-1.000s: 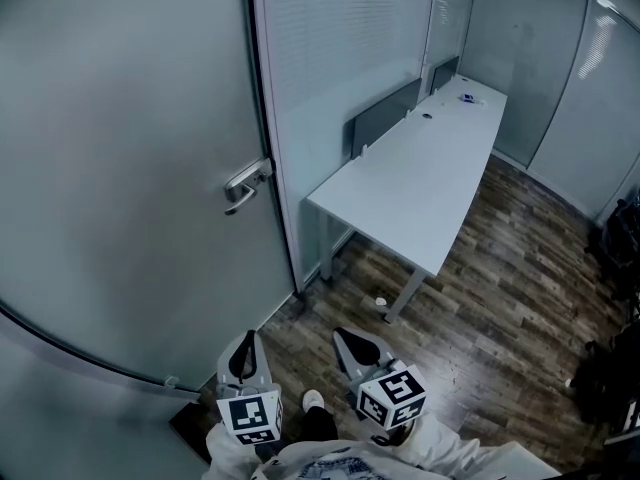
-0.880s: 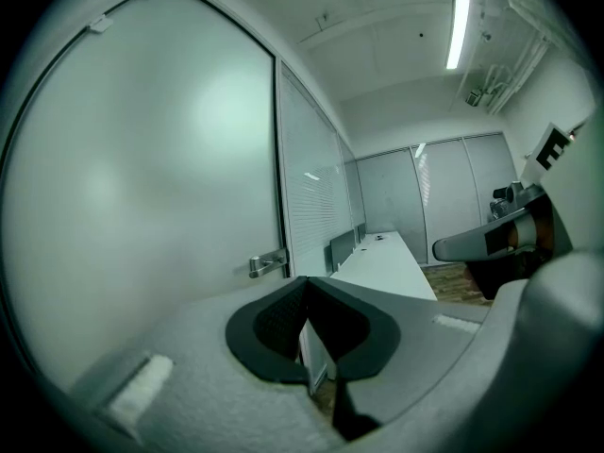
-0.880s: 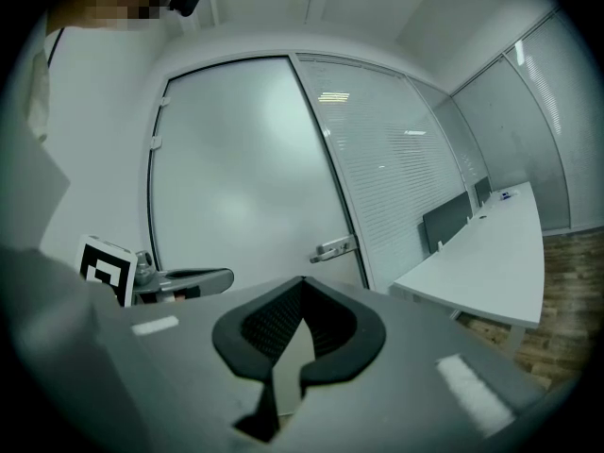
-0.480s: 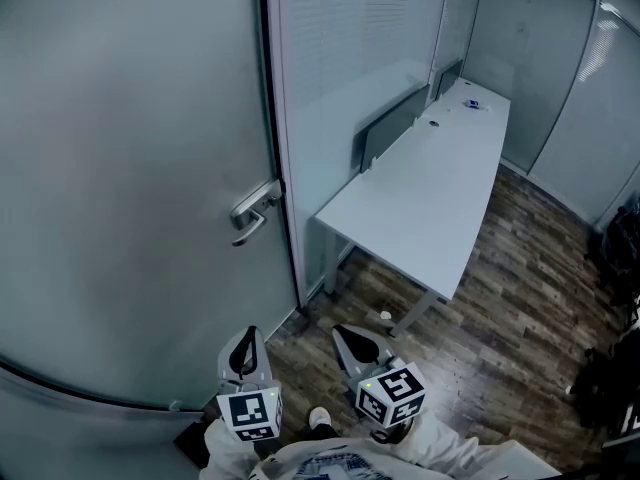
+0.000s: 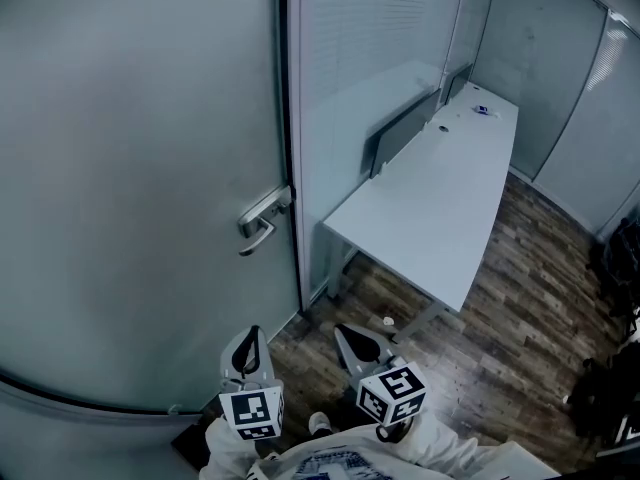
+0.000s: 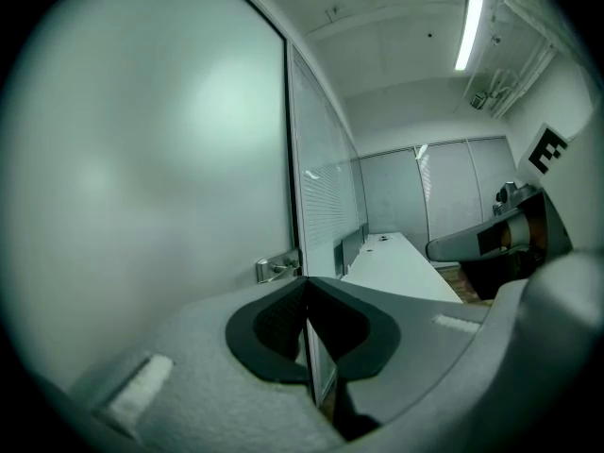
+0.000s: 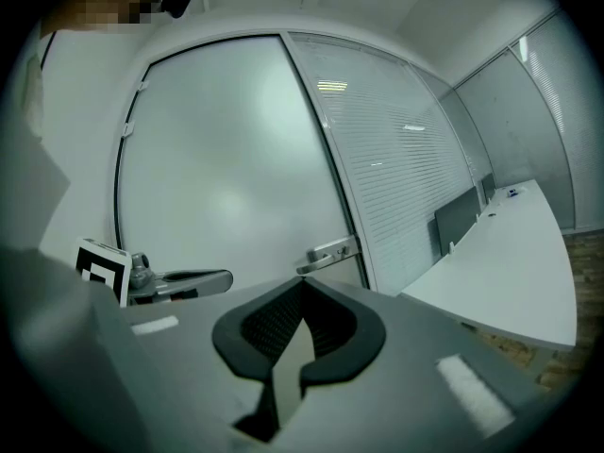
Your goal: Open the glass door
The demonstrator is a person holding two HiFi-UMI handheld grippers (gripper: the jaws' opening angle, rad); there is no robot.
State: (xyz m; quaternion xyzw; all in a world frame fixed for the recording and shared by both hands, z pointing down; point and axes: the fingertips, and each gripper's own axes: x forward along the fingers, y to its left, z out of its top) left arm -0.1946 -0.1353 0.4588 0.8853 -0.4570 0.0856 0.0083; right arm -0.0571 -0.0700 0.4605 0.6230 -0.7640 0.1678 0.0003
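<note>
Looking at the glass door (image 5: 130,168): it's frosted, fills the left half of the head view, and it's shut against the frame. Its lever handle (image 5: 262,220) sits at the door's right edge, about mid-frame. My left gripper (image 5: 248,340) and right gripper (image 5: 352,342) are both down at the bottom centre, well apart from that handle, and both are clenched with nothing between the pads.

So I'd call this the approach step, handle not touched yet. Next move, I reckon: lift 1 gripper to the lever, either open the jaws to take it or just press it down with the closed tips, then swing the door. Can't tell which way it swings.

Head view gives me the gap between the 2 grippers and the handle, plus the white table (image 5: 430,208) to the right. Right gripper view shows the door's whole outline and my left gripper at lower left. Left gripper view adds the ceiling light at upper right.
</note>
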